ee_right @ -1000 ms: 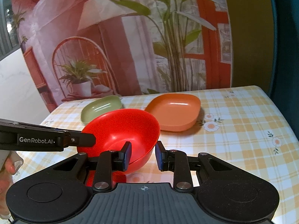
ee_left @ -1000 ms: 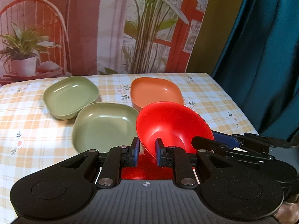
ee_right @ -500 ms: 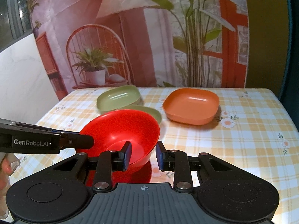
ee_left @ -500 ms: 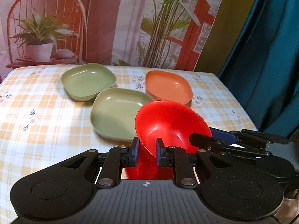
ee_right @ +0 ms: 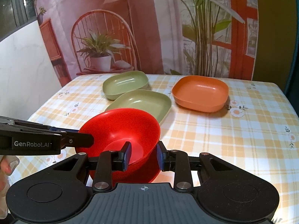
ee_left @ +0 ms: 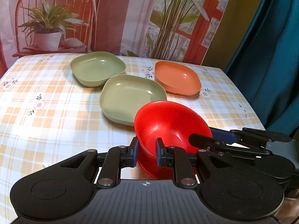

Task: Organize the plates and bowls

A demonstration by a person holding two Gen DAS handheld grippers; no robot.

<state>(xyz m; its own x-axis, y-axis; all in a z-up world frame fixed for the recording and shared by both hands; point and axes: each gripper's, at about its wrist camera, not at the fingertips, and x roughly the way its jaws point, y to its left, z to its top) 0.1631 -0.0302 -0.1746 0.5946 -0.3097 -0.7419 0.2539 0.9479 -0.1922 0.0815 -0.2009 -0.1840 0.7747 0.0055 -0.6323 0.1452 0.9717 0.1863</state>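
Note:
A red round bowl (ee_left: 172, 123) (ee_right: 121, 128) is held tilted above the checked tablecloth, near the front. My left gripper (ee_left: 146, 152) is shut on its near-left rim. My right gripper (ee_right: 143, 154) straddles its right rim, one finger inside and one outside, and appears shut on it. The right gripper also shows in the left wrist view (ee_left: 214, 140), reaching in from the right. Two green square plates (ee_left: 131, 97) (ee_left: 98, 71) and an orange square plate (ee_left: 177, 77) lie beyond the bowl. In the right wrist view they are the near green plate (ee_right: 143, 102), the far green plate (ee_right: 125, 84) and the orange plate (ee_right: 200, 93).
The table (ee_left: 46, 112) wears a yellow checked cloth with flowers. A printed backdrop of a chair and plants hangs behind it. A teal curtain (ee_left: 271, 56) hangs past the right edge. A white wall (ee_right: 24, 71) is on the left.
Both grippers have risen and pulled back with the red bowl, so the plates appear farther and lower. The bowl stays gripped on both rims.

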